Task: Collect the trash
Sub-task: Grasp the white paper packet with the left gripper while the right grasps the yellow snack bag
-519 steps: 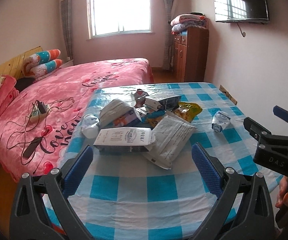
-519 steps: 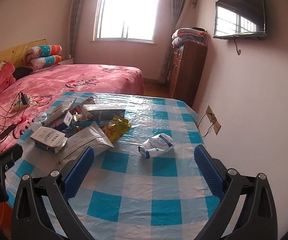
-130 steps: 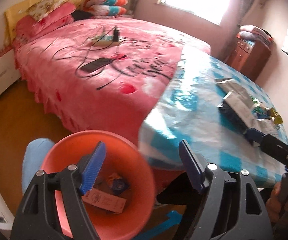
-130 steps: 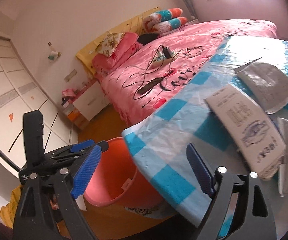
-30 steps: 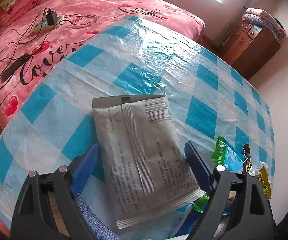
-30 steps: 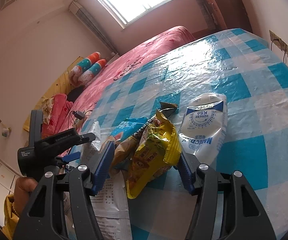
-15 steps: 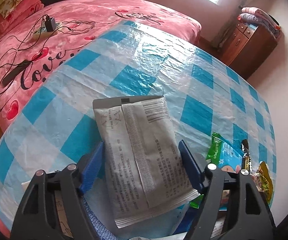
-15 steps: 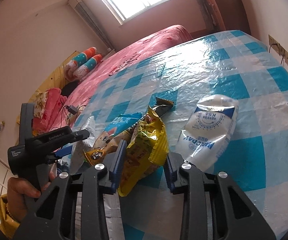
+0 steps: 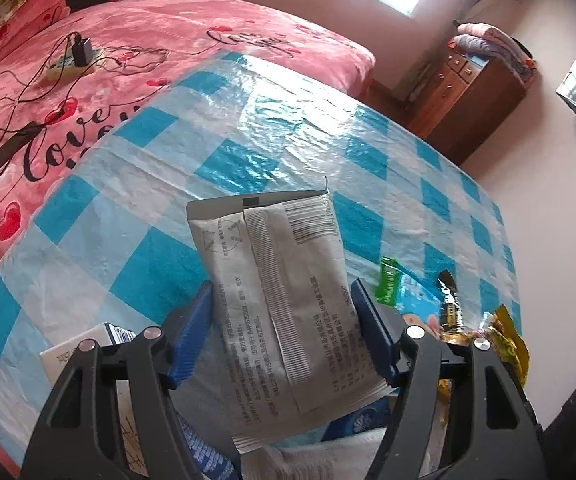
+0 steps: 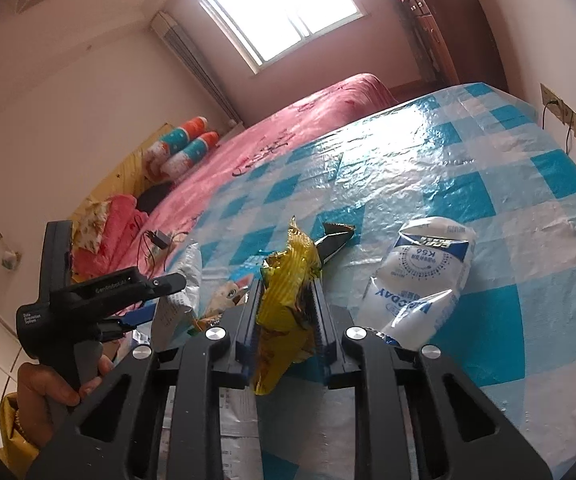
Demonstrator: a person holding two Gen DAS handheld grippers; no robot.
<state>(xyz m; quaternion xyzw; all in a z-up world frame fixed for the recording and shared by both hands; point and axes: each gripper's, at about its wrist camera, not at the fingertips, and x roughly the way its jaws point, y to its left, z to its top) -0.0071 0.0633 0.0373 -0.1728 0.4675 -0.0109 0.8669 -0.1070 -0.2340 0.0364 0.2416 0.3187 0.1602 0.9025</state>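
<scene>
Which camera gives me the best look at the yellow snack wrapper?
The right wrist view: the yellow snack wrapper sits centred and close, pinched between the right gripper jaws. The left wrist view shows only a crumpled yellow edge at its far right, partly behind the left gripper.

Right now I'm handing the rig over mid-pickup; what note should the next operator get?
Right gripper: shut on the yellow snack bag.
Left gripper: jaws against both edges of the grey pouch, grip not confirmed.
Left on the checked tablecloth: white milk pouch, green-and-blue wrapper, dark wrapper, white box.
No bin in view; nothing is seen dropped yet. Carry both bags there, then return.
</scene>
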